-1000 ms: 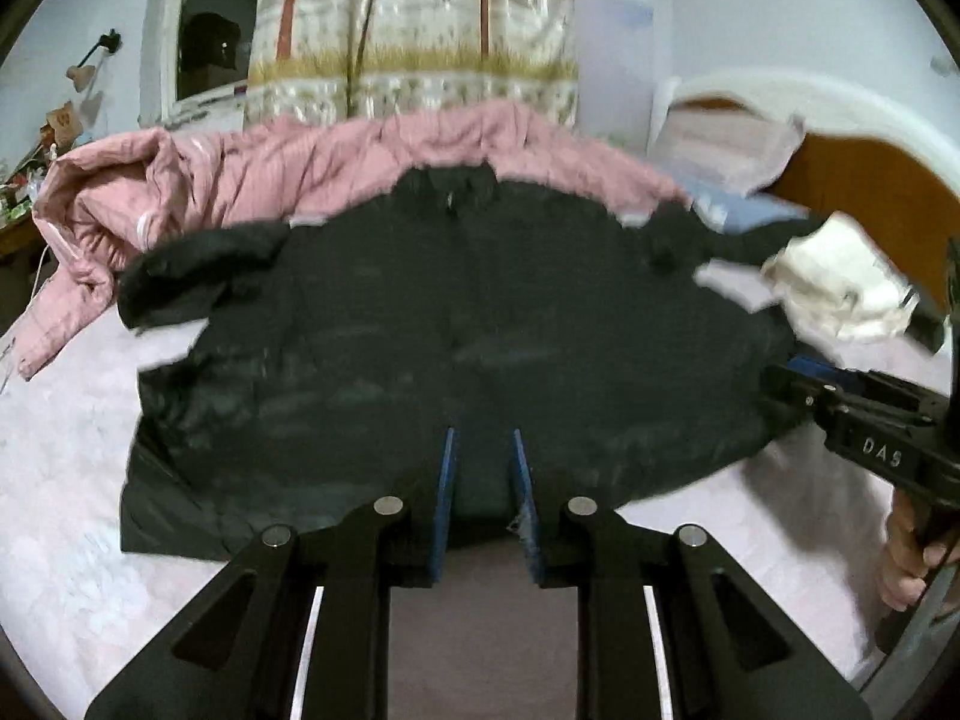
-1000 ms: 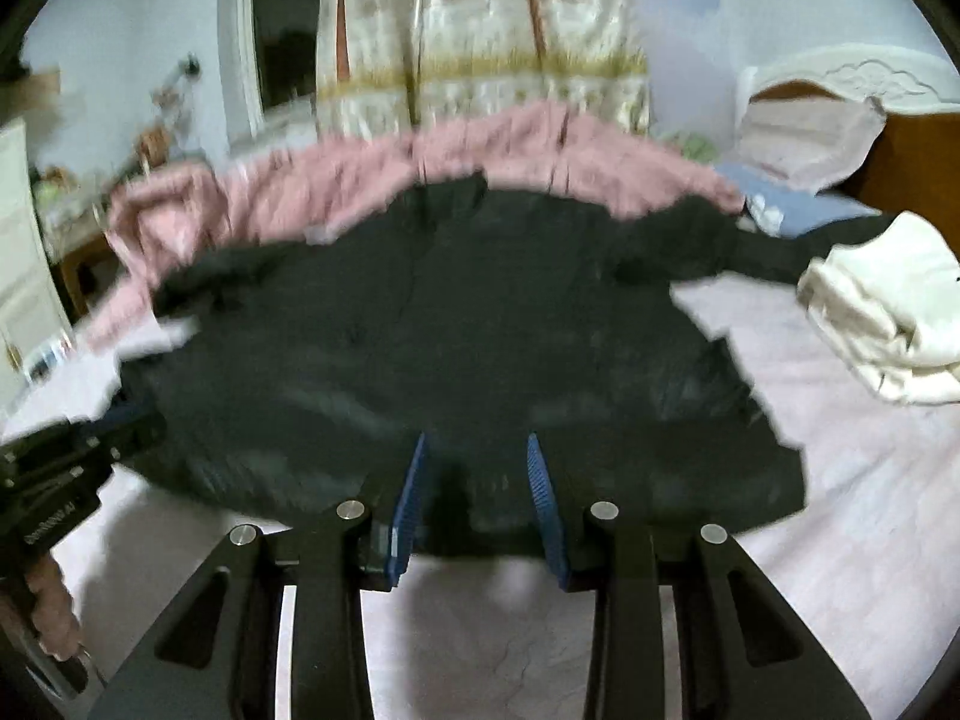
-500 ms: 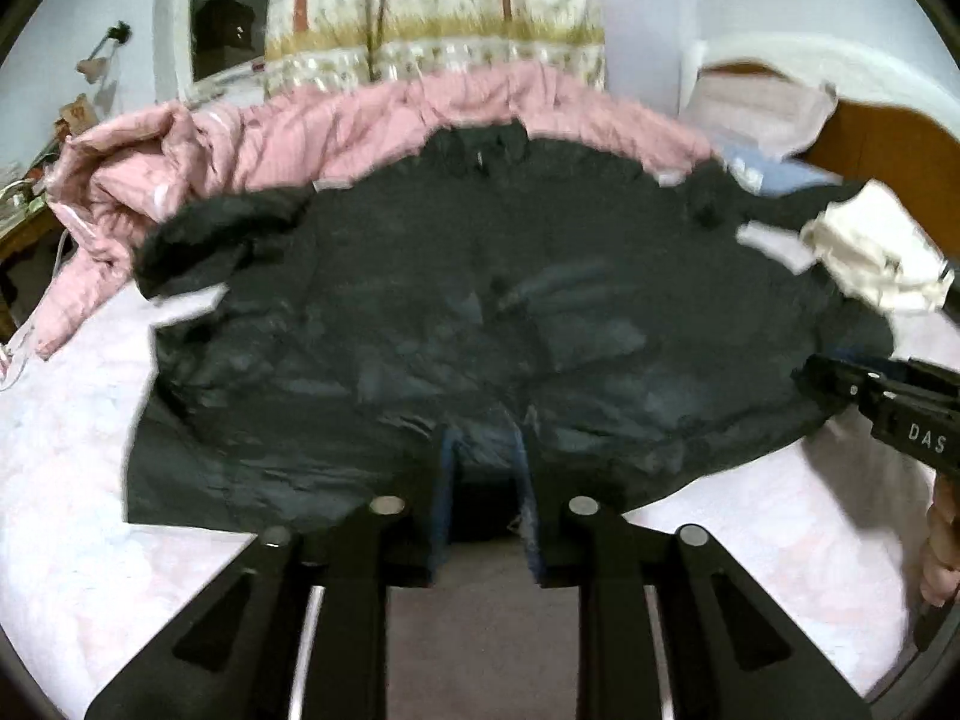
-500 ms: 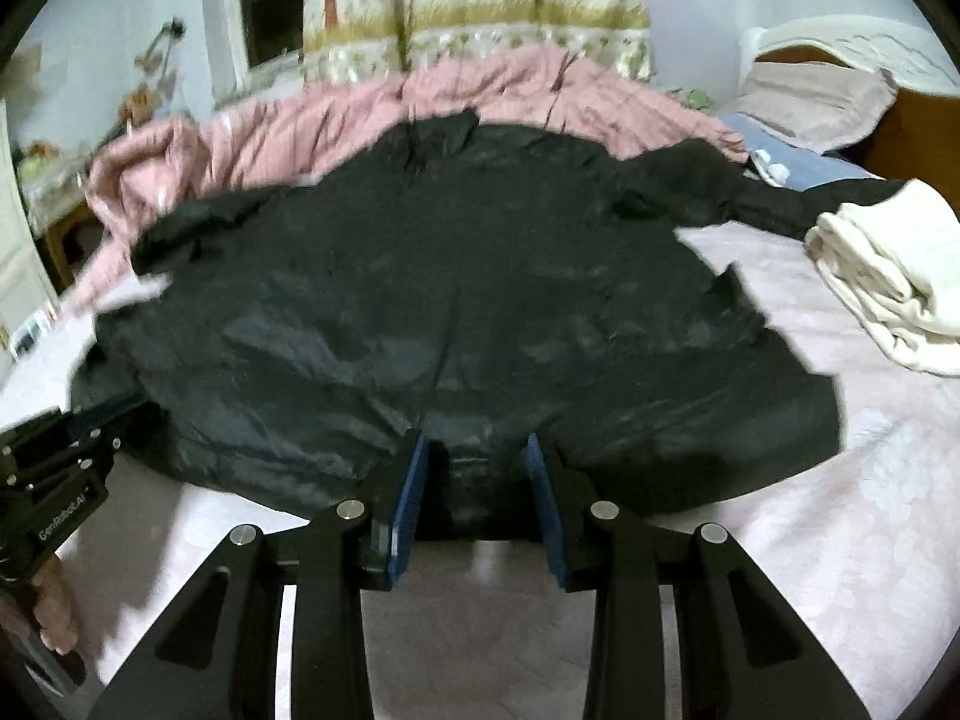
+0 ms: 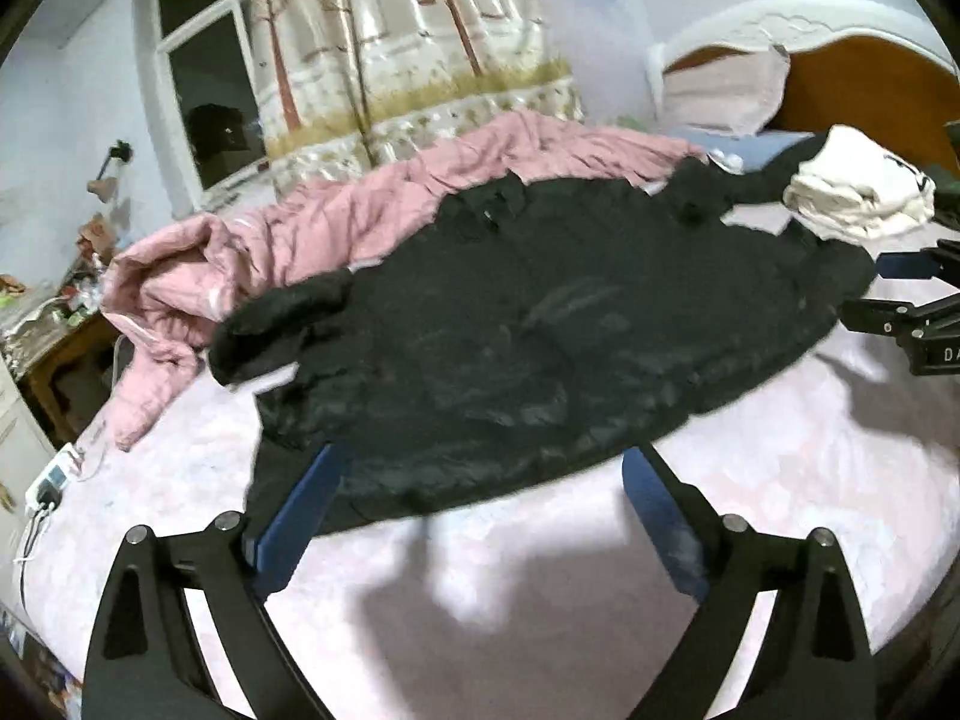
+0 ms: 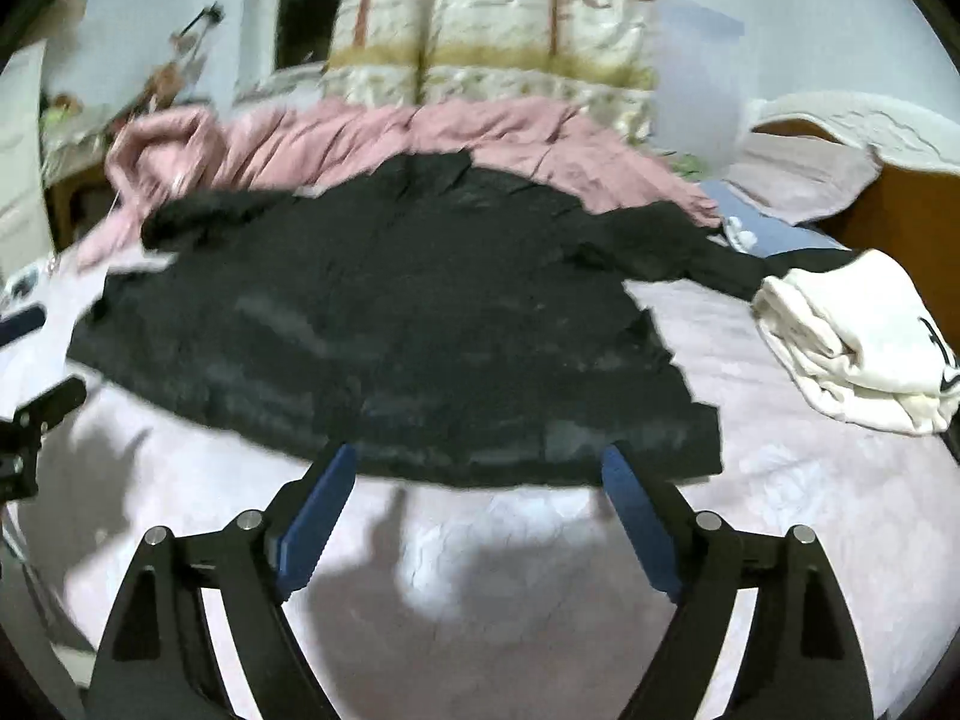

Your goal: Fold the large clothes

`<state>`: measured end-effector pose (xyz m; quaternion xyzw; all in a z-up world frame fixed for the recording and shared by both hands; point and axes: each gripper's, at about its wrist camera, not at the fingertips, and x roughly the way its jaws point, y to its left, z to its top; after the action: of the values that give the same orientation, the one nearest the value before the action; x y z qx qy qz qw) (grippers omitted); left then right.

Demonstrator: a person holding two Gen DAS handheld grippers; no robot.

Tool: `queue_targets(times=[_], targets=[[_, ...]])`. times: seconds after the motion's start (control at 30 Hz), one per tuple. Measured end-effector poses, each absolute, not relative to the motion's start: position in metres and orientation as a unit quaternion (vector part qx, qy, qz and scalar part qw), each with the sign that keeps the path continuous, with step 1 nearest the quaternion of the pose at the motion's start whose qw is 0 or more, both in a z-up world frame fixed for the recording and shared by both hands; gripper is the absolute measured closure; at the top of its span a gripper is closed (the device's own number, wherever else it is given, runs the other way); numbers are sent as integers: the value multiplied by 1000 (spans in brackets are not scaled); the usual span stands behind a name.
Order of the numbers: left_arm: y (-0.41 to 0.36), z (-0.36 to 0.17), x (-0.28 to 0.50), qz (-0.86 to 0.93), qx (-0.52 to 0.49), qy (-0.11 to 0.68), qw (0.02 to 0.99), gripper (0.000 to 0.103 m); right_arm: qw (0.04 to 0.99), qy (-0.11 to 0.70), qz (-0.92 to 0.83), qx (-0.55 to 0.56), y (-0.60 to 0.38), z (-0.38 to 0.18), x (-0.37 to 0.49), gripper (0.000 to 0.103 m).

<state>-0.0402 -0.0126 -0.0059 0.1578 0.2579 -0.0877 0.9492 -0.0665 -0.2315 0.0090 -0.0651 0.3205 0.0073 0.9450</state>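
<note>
While it lies flat, the black jacket [image 5: 540, 330] points collar-first toward the quilt [image 5: 372, 204].

We are in a home bedroom.
We see a bed [image 5: 780, 480], its wooden headboard [image 5: 864, 90] at two o'clock, a pink quilt [image 5: 336, 222], and a curtained window [image 5: 210, 102] at eleven.

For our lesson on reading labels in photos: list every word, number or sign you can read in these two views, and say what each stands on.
"D", cut off by the picture's edge: on the right gripper, seen from the left wrist.
Black mark on the white clothes: only partly seen, unreadable.
Small white device at the bed's edge: too small to read.
Black garment, curtain: no text.
</note>
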Motion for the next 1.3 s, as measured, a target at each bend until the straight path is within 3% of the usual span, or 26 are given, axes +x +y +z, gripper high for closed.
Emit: queue_targets(times=[0.3,0.73,0.77,0.8,0.83,0.87,0.9,0.93,1.03,1.13,1.3], targets=[[-22,-42,-16,-62,222,307,923,8,919,365,19,-149,-212,-14,-56,17],[1,-48,35,-13,205,337,919,6,911,374,-42,-172,-219,-20,-7,17],[5,-48,37,-13,197,339,920,11,911,374,-44,-169,-222,-20,-6,17],[8,-48,39,-14,189,341,921,18,912,374,-47,-163,-226,-19,-5,24],[11,-47,40,-15,183,345,920,39,913,373,-49,-156,-229,-18,-6,40],[12,-47,40,-11,181,348,920,61,914,373,-53,-151,-233,-18,-7,48],[15,-47,39,-1,185,345,920,72,914,373,-58,-147,-237,-17,-8,62],[17,-47,36,-2,191,344,919,81,916,372,-57,-142,-241,-16,-10,70],[22,-36,15,-20,189,347,919,84,925,360,-39,-117,-249,-4,-30,77],[25,-19,-17,-32,195,348,916,85,931,345,-24,-118,-249,11,-60,78],[42,-11,-62,-40,162,369,914,74,930,349,-7,-116,-245,22,-113,77]])
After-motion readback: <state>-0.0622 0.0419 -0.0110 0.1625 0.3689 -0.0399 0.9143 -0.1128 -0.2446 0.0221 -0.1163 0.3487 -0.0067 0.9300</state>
